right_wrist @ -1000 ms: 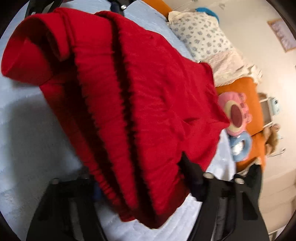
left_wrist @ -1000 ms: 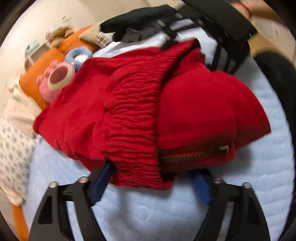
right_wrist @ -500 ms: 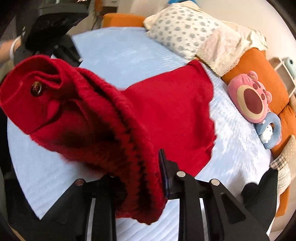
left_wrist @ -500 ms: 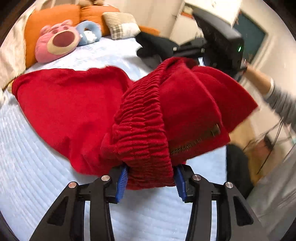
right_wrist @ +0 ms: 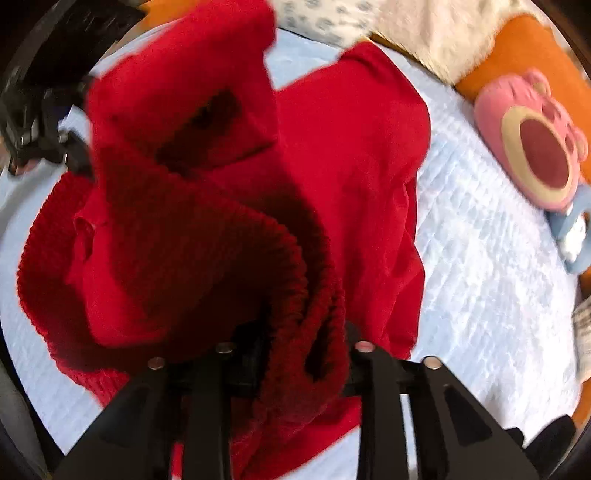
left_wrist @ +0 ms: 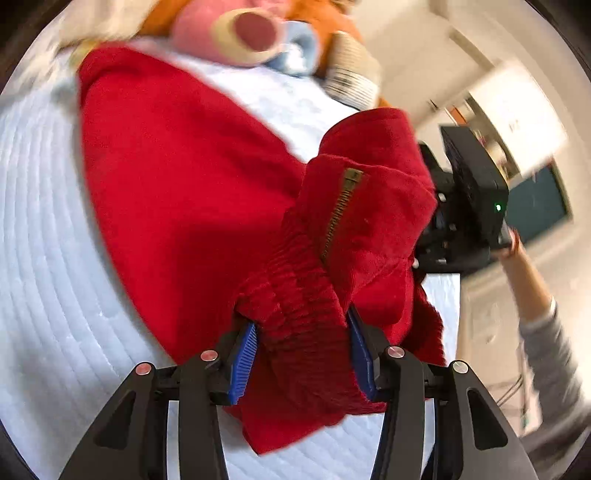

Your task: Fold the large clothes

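Note:
A red garment (left_wrist: 184, 184) with a ribbed elastic waistband (left_wrist: 295, 295) and a brass zip (left_wrist: 338, 214) lies partly spread on the pale blue bed (left_wrist: 55, 258). Its waistband end is lifted off the bed. My left gripper (left_wrist: 301, 350) is shut on the bunched waistband, its blue pads (left_wrist: 243, 354) pressing from both sides. In the right wrist view the red garment (right_wrist: 351, 147) hangs in thick folds over my right gripper (right_wrist: 301, 343). That gripper's jaws are opening with the ribbed band still packed between them. Its fingertips are hidden by cloth.
A pink plush cushion (left_wrist: 236, 29) (right_wrist: 535, 158), an orange cushion (right_wrist: 517, 55), a checked cushion (left_wrist: 351, 70) and a patterned pillow (right_wrist: 325, 18) line the head of the bed (right_wrist: 480, 277). A person's forearm (left_wrist: 528, 280) in a grey sleeve reaches in at the right.
Both grippers have swung round and lifted the waistband end higher. The left gripper's jaws closed in on the ribbed band. The garment's far part stays spread on the bed.

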`<state>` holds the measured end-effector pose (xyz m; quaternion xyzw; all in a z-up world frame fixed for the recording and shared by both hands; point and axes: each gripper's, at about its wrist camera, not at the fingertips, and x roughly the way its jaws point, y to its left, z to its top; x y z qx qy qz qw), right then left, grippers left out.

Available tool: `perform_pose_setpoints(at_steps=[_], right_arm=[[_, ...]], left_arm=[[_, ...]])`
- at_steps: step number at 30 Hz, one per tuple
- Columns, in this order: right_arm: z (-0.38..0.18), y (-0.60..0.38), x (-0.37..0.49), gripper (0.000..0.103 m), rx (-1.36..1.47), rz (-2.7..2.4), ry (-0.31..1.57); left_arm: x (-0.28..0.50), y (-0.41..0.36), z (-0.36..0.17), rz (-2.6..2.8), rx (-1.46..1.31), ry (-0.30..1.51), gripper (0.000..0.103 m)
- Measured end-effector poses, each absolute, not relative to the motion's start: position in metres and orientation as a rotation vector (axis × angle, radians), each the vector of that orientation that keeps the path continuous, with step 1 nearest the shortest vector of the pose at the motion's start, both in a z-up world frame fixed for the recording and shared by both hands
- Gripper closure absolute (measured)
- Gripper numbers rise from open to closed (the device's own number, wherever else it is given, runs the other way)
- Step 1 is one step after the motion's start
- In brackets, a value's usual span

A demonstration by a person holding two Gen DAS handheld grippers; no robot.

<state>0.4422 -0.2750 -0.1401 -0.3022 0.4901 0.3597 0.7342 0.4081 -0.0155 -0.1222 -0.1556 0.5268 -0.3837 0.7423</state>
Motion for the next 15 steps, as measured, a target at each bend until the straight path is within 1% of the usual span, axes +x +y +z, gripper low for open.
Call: perform_pose_setpoints(at_steps=[1, 2, 6, 7, 8, 10, 12, 13, 15], right_arm=[[-0.143, -0.278, 0.447, 0.056, -0.642, 0.774, 1.071], [-0.143, -0.280, 0.452, 0.054, -0.614, 0.777, 1.066], [-0.122, -0.314, 0.445, 0.053, -0.459, 0.772, 0.995], [-0.110, -0.328, 0.439, 0.046, -0.421, 0.761, 0.949], [-0.102, -0.339, 0.430, 0.035, -0.388, 0.749, 0.908], [-0.084, -0.367, 0.410, 0.027, -0.292, 0.763, 0.849], [-0.078, -0.389, 0.396, 0.028, -0.199, 0.789, 0.838], [-0.079, -0.393, 0.392, 0.027, -0.173, 0.809, 0.847], [-0.087, -0.395, 0.379, 0.029, -0.174, 0.818, 0.852]], left_arm=[[0.412, -0.013, -0.130, -0.812, -0.368, 1.157, 0.054], [0.416, -0.010, -0.138, -0.789, -0.397, 1.160, 0.053], [0.418, -0.006, -0.150, -0.771, -0.481, 1.147, 0.052], [0.417, -0.006, -0.151, -0.769, -0.488, 1.145, 0.052], [0.412, -0.002, -0.149, -0.766, -0.488, 1.143, 0.052], [0.406, -0.002, -0.148, -0.757, -0.478, 1.134, 0.052], [0.400, -0.002, -0.147, -0.749, -0.494, 1.131, 0.052], [0.399, -0.003, -0.147, -0.746, -0.503, 1.124, 0.052], [0.394, 0.000, -0.147, -0.735, -0.520, 1.115, 0.052]])
